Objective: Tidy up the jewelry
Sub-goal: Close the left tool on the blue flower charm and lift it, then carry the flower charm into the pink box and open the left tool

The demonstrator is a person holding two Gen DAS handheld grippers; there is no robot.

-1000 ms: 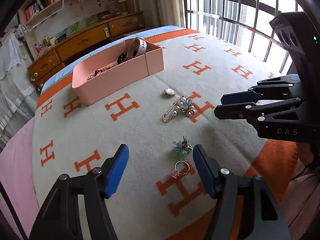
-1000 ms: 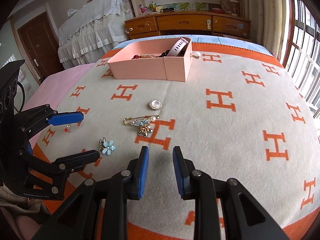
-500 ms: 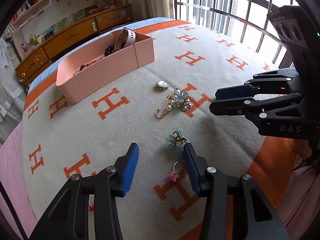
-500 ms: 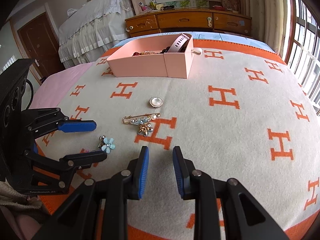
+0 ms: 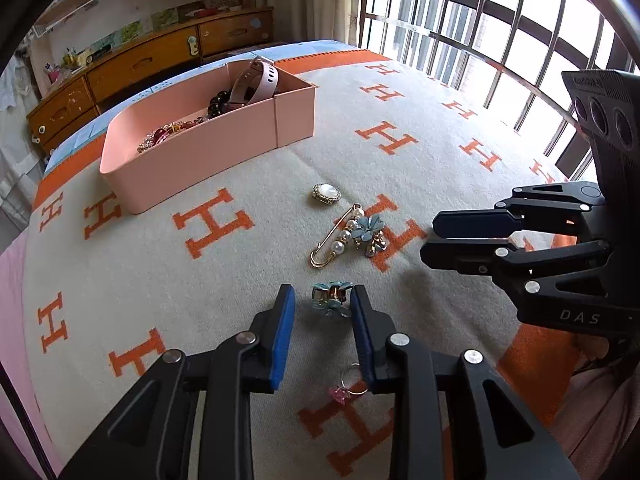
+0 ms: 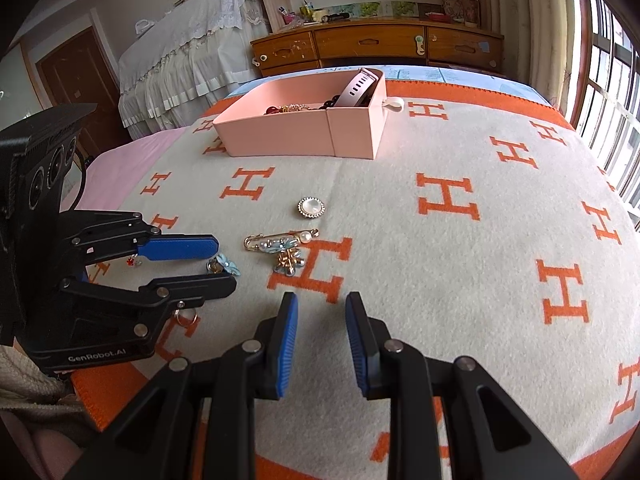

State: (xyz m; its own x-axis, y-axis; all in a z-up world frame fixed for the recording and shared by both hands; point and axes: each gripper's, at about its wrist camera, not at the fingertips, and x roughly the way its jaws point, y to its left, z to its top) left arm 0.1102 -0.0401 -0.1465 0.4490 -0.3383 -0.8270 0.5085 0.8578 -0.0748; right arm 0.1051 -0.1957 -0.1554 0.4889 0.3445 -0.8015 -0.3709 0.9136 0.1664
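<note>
Left gripper (image 5: 322, 304) advanced, narrowed around blue flower clip (image 5: 330, 300); not clamped.

Right gripper (image 5: 434, 238) housing, white letters, left wrist view: "DAS", cut off by what looks like the frame edge.
Left gripper (image 6: 224, 262) housing, white print, right wrist view: "GenRobot.AI".
Blanket (image 6: 400, 208) pattern: large orange "H" letters, repeated in rows across the cream field, both views.
Sensor block above right gripper, top face: faint embossed lettering, too blurred to read.
Papers and pictures on the far wall and dresser top: too small to read.
</note>
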